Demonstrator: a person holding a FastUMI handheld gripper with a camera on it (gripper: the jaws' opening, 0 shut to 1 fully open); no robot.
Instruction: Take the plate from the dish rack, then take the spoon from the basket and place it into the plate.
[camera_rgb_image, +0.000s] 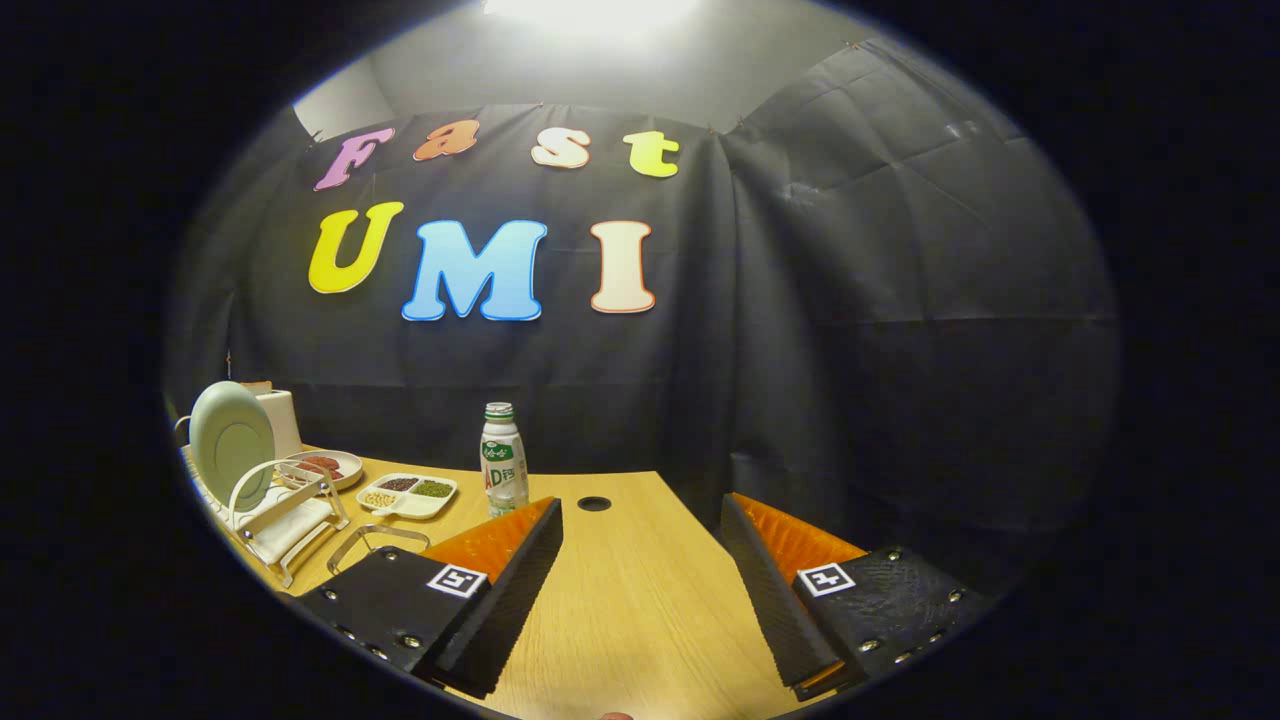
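A pale green plate (231, 442) stands upright on edge in a white dish rack (283, 520) far off to the left of my fingers. My gripper (640, 525) hovers above the wooden table (640, 600), open wide, with only bare tabletop between its orange and black fingers (500, 580). A thin metal wire loop (376, 541), perhaps the basket's rim or handle, peeks out just beyond the left finger, beside the rack. The rest of the basket and any spoon are hidden behind that finger.
A white bottle with a green cap (503, 460) stands just beyond the left fingertip. A white divided dish of beans (408, 494) and a small plate of reddish food (325, 465) lie between bottle and rack. A round cable hole (594, 503) marks the table's far edge.
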